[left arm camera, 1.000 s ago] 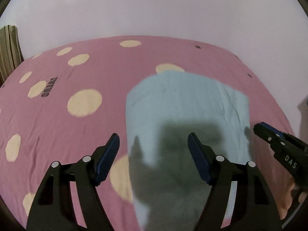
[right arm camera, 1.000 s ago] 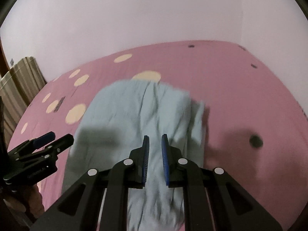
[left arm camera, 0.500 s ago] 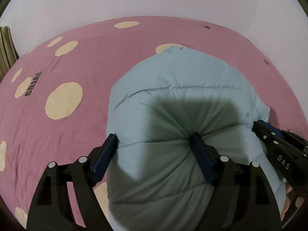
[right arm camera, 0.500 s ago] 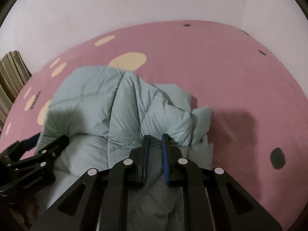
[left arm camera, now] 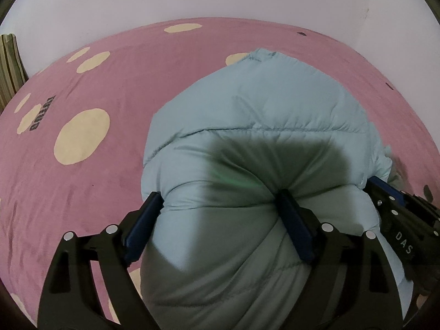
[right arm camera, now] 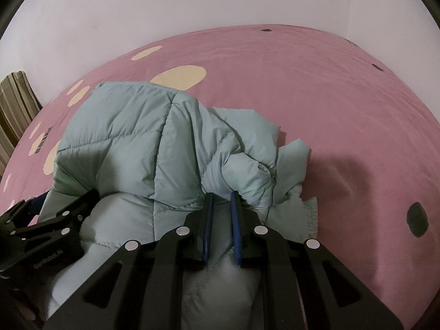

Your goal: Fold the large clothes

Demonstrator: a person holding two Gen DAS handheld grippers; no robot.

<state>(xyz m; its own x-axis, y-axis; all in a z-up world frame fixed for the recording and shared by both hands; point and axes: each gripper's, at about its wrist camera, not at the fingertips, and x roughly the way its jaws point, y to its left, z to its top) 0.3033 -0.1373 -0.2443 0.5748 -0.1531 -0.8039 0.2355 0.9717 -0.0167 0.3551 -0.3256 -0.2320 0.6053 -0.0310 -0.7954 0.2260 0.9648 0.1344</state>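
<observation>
A light blue quilted puffer jacket (left arm camera: pixel 261 115) lies bunched on a pink bed; it also shows in the right wrist view (right arm camera: pixel 132 137). My left gripper (left arm camera: pixel 220 206) is open wide, its jaws pressed down around a thick fold at the jacket's near left side. My right gripper (right arm camera: pixel 222 200) is shut on a pinch of the jacket's near right edge. The right gripper shows at the right edge of the left wrist view (left arm camera: pixel 396 209). The left gripper shows at the lower left of the right wrist view (right arm camera: pixel 55 220).
The pink bedspread (left arm camera: pixel 82 178) has cream dots and reaches to white walls behind. A striped curtain (right arm camera: pixel 13 104) hangs at the far left. Bare bedspread (right arm camera: pixel 343 110) lies to the right of the jacket.
Both grippers have dropped lower and closer to the jacket. The jacket went from flat to a puffed, bunched fold between them. The right gripper stayed shut, the left stayed open.
</observation>
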